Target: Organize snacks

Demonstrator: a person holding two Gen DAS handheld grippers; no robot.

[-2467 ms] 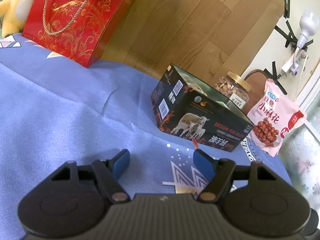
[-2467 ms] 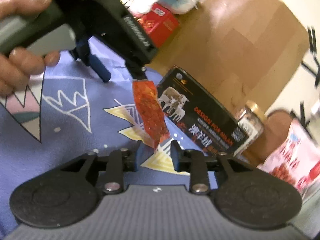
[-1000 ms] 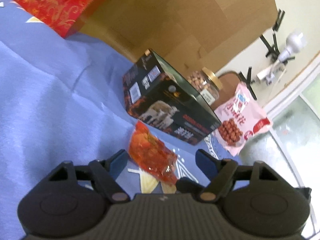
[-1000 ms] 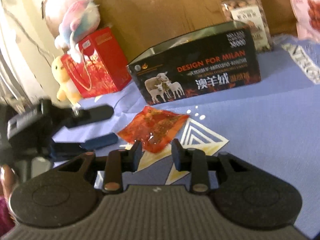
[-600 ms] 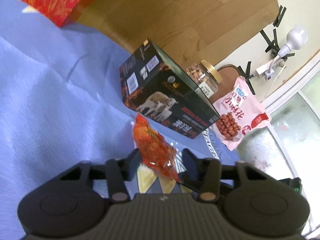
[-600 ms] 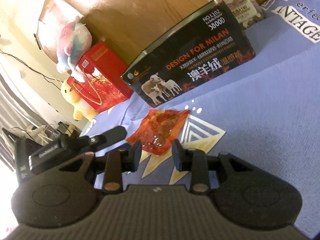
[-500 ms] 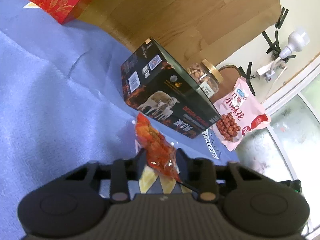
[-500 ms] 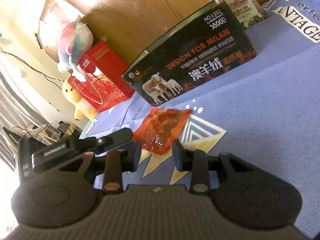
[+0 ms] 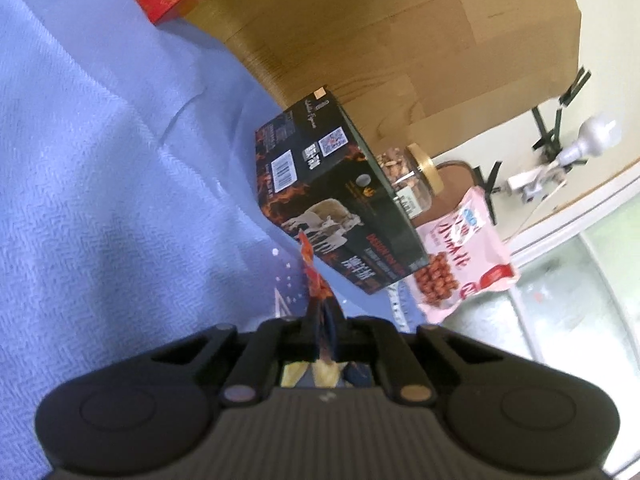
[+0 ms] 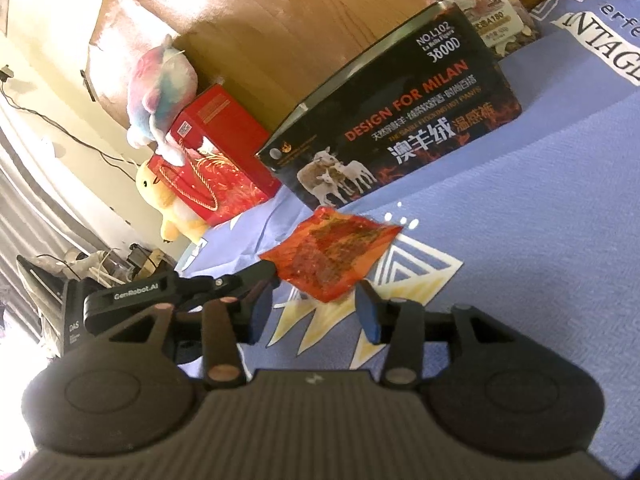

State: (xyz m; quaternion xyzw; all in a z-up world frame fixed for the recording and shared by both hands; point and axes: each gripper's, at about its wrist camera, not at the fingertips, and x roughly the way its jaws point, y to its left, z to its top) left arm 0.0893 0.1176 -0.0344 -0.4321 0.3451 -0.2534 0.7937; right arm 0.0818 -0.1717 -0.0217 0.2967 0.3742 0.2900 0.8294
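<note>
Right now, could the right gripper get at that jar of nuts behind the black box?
Probably not directly. The black box stands between the right gripper, whose jaws are opening with nothing between them, and the jar; it would have to go over or around.

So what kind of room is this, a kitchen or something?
More likely a bedroom at home: the snacks lie on a blue bedspread against a wooden headboard, with plush toys at one end. It is no kitchen, as far as can be seen.
</note>
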